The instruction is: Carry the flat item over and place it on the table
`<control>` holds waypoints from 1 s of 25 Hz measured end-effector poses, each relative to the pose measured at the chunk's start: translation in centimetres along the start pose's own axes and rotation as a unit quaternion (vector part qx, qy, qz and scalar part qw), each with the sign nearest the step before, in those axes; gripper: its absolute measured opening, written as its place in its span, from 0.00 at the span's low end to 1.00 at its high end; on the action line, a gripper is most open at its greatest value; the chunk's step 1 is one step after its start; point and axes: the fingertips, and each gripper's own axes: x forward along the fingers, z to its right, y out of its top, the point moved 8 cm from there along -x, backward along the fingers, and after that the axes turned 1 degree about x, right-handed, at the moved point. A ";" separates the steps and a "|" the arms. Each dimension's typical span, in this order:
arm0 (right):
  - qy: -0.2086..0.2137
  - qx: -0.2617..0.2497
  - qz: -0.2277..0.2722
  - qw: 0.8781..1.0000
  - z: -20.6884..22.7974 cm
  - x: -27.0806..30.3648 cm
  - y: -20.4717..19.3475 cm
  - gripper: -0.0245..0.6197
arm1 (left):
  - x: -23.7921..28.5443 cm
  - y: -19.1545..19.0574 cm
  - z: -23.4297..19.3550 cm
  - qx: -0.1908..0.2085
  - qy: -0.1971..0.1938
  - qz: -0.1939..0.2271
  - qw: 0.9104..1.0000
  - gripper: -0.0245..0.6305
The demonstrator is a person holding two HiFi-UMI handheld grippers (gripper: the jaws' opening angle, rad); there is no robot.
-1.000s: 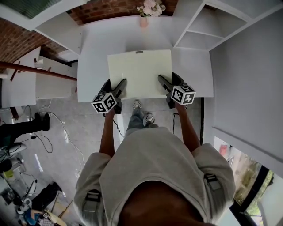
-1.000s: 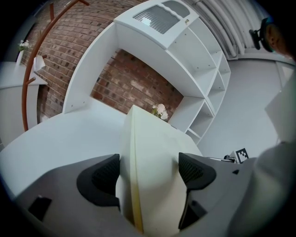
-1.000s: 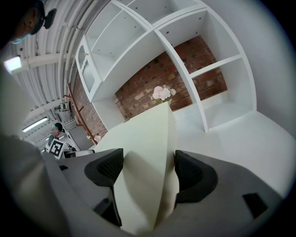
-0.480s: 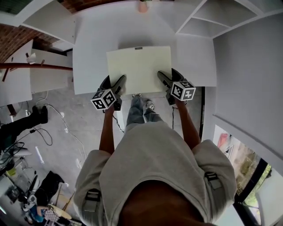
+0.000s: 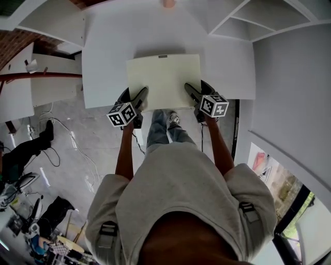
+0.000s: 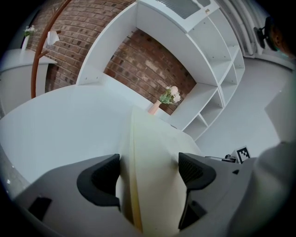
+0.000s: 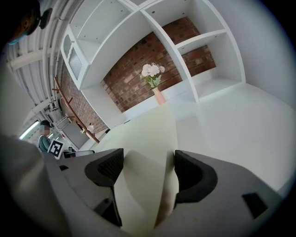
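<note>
A flat cream board point(image 5: 163, 77) hangs level just above the white table point(image 5: 114, 46) and casts a shadow on it. My left gripper point(image 5: 140, 96) is shut on the board's near left edge, and my right gripper point(image 5: 190, 92) is shut on its near right edge. In the left gripper view the board point(image 6: 155, 152) runs out between the jaws of that gripper point(image 6: 149, 169) toward the brick wall. The right gripper view shows the same board point(image 7: 143, 139) filling the gap of the right gripper point(image 7: 144, 169). The board's near edge lies roughly over the table's front edge.
A pink vase of flowers point(image 7: 158, 95) stands at the table's far edge against the brick wall. White shelving point(image 5: 248, 15) rises at the right, and a white counter point(image 5: 31, 88) stands at the left. Cables and gear lie on the grey floor point(image 5: 67, 155).
The board and both grippers have moved forward over the table. The table's front edge now lies at the grippers. Both grips are unchanged.
</note>
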 end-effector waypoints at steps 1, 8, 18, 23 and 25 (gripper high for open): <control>-0.002 0.001 -0.002 1.000 0.2 0.2 -0.1 0.60 | 0.3 -0.1 -0.2 -0.002 0.000 -0.003 1.000 0.66; -0.008 0.012 -0.011 1.000 0.8 2.4 0.3 0.60 | 1.8 0.8 -1.6 -0.006 0.003 -0.017 1.000 0.66; -0.008 0.028 -0.005 1.000 1.9 4.3 2.1 0.60 | 4.3 3.4 -2.2 0.006 0.000 -0.020 1.000 0.66; -0.010 0.035 -0.001 0.999 2.0 5.4 3.2 0.60 | 5.4 4.9 -2.7 0.010 0.001 -0.021 1.000 0.66; -0.010 0.034 0.000 0.999 2.1 5.9 3.6 0.60 | 5.8 5.3 -2.9 0.010 0.000 -0.020 1.000 0.66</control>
